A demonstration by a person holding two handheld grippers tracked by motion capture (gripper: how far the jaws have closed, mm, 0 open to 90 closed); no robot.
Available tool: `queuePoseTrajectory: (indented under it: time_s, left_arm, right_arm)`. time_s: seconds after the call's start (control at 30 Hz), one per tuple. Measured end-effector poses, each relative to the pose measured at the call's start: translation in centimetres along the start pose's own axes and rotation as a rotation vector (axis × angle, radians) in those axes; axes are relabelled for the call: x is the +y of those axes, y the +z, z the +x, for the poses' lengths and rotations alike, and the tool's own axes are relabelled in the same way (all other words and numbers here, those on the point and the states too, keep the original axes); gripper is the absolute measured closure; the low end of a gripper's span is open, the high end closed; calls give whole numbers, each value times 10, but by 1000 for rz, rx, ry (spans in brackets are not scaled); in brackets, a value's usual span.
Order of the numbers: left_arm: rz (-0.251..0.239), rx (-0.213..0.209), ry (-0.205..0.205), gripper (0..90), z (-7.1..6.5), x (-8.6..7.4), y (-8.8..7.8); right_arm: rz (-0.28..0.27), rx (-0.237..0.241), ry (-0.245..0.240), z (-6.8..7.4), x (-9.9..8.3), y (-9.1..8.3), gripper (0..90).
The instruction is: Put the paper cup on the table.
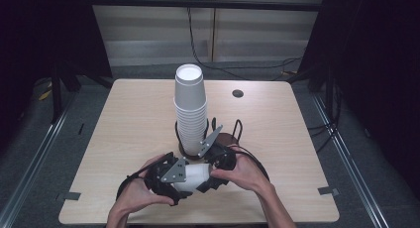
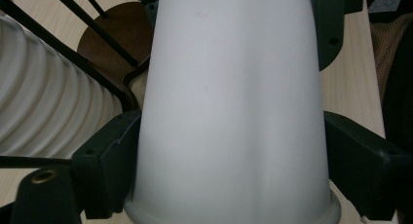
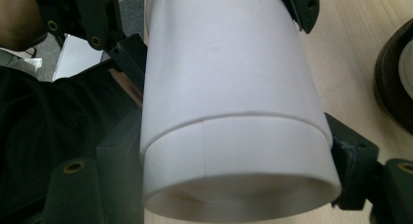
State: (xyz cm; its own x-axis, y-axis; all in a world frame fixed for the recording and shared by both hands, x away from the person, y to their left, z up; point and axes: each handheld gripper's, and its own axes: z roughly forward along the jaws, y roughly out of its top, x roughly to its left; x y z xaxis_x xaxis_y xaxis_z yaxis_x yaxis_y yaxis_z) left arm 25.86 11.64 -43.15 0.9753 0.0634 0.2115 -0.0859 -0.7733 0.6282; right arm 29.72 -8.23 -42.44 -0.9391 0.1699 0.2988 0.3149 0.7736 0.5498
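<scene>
While laid on its side just in front of the cup stack (image 1: 190, 106), one white cup (image 1: 194, 176) is grasped at opposite ends by left tongs (image 1: 171, 181) and right tongs (image 1: 214, 169) above the bench (image 1: 133, 119).

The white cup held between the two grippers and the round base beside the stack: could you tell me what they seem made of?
White cup: likely paper, matte, with a rolled rim and a side seam. Round base: probably dark brown wood, smooth, slightly glossy.

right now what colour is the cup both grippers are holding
Plain white cup, clearest in the left gripper view.
</scene>
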Motion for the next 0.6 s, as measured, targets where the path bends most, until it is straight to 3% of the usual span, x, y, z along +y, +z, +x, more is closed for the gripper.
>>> queuePoseTrajectory:
  time_s: [0.13,0.43,0.47,0.6]
  left_arm:
    - [-46,-16,-21,142,3,-1,-4]
    - [-141,2,-62,154,6,-6,-17]
    - [-177,10,-83,154,7,-9,-19]
    - [-224,40,-115,153,9,-14,-25]
  right_arm:
    - [4,-9,2,0,-1,0,239]
    - [-1,-25,12,-1,-3,-1,239]
    - [-3,-20,19,-1,-4,-2,239]
    - [-22,-26,17,-3,-8,-4,239]
